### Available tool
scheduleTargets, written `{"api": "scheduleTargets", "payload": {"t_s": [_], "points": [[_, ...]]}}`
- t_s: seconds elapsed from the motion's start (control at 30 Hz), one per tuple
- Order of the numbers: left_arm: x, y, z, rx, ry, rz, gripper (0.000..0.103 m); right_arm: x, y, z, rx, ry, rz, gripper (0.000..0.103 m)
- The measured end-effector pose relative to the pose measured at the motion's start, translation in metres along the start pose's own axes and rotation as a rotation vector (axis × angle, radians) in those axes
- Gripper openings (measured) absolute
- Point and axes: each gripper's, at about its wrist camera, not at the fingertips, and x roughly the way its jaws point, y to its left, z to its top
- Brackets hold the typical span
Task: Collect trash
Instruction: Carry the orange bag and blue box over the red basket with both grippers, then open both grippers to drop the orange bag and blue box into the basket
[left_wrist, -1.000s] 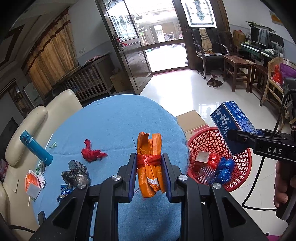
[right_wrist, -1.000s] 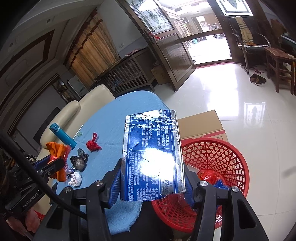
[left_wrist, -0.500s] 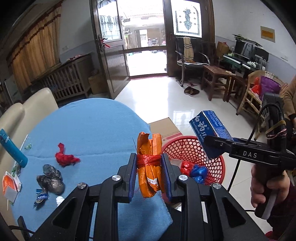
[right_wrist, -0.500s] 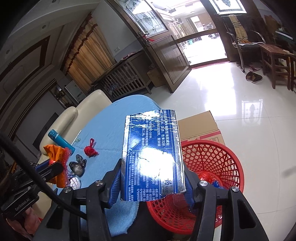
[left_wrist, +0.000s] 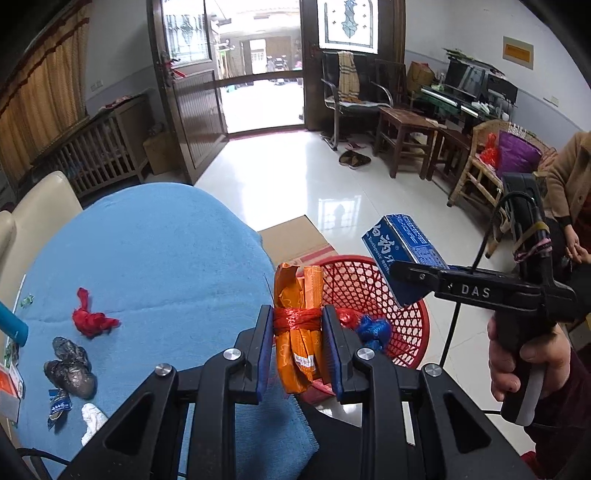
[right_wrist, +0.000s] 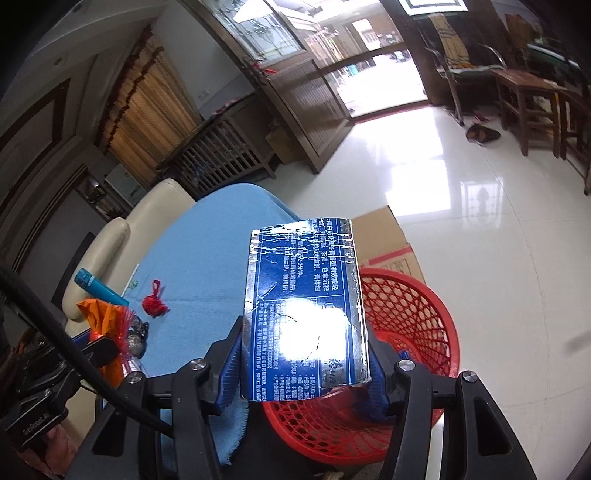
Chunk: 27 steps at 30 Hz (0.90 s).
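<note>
My left gripper (left_wrist: 297, 350): blue pads pinching an orange wrapper bundle (left_wrist: 297, 332), tied round the middle with red string, upright between the pads. It hangs at the table's edge, just beside the red basket (left_wrist: 413, 332) and on the table side of its rim.

My right gripper (right_wrist: 303, 365): pads clamped on both sides of a blue toothpaste box (right_wrist: 304, 314), foil-edged, printed face toward the camera. Seen from the left wrist, the box (left_wrist: 402, 254) sits above the basket's far rim, tilted, with a hand (left_wrist: 524, 354) round the black handle behind it.

Red basket, right wrist view (right_wrist: 406, 332): plastic lattice, standing on the white tiled floor just beside the table. Contents: crumpled red and blue wrappers (left_wrist: 369, 326), partly hidden by my fingers.

Cardboard box (right_wrist: 388, 236): flat on the floor, touching the basket's far side.

Table (left_wrist: 155, 251): round, covered in blue cloth, next to the basket. Loose items on it, all well apart from the basket:
- red crumpled scrap (left_wrist: 90, 319)
- dark silvery foil wads (left_wrist: 70, 367)
- small blue sachet (left_wrist: 59, 404)
- white tissue (left_wrist: 94, 415)
- blue bottle (right_wrist: 99, 286), at the table's far edge

Cream chair (right_wrist: 122, 236): beyond the table from the basket.
</note>
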Motion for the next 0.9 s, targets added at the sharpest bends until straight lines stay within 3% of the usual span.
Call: {"api": "scheduleTargets", "payload": {"t_s": [0.33,0.8,0.87,0.9], "points": [[0.03,-0.024,-0.001,0.046,0.082,-0.059,0.028,0.024,-0.053,-0.003,0.175,0.111,-0.046,0.059],[0.054,-0.048,0.003,0.09,0.137,-0.096,0.028,0.028,-0.078,-0.005,0.296,0.144,-0.001,0.063],[0.054,-0.049,0.004,0.092,0.134,-0.094,0.03,0.027,-0.08,-0.003,0.311,0.138,0.016,0.065],[0.055,-0.047,0.002,0.09,0.133,-0.093,0.038,0.026,-0.081,-0.002,0.318,0.131,0.025,0.067]]}}
